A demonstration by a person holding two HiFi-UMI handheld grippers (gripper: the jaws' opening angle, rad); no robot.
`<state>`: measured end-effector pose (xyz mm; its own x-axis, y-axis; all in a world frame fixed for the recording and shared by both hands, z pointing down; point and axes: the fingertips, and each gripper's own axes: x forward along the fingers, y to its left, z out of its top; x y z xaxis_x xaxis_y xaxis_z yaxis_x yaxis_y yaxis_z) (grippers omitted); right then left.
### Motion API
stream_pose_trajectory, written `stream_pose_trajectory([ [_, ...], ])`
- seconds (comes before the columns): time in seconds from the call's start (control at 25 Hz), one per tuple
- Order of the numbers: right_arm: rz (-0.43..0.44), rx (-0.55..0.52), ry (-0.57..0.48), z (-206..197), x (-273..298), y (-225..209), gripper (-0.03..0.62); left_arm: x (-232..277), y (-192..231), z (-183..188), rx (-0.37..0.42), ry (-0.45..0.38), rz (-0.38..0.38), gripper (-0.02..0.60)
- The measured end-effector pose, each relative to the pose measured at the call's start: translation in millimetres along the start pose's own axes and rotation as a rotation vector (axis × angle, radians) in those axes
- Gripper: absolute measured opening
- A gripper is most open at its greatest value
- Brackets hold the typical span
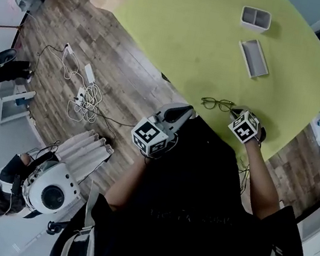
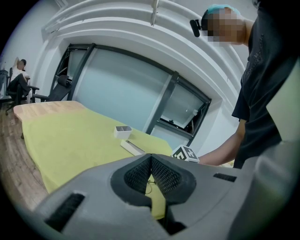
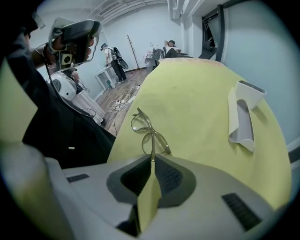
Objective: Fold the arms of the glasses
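The glasses lie near the yellow table's lower edge in the head view. The right gripper pinches the end of one arm (probably to swing it inward). The left gripper, jaws together and empty, hangs off the table edge at centre frame.

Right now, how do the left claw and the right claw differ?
The right claw is shut on one arm of the glasses, while the left claw is shut on nothing. The right claw sits over the yellow table; the left claw is held just off its edge. Both have their jaws together.
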<state>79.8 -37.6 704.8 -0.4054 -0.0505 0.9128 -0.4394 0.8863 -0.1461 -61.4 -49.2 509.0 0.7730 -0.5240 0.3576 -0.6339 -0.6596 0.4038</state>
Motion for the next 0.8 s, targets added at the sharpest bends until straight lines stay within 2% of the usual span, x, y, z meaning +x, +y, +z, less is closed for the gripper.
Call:
stream_pose_trajectory([
  [0.8,0.02,0.004,0.033,-11,28,-3,0.037,-5,-5,-5,0.007,0.006,0.027,0.018],
])
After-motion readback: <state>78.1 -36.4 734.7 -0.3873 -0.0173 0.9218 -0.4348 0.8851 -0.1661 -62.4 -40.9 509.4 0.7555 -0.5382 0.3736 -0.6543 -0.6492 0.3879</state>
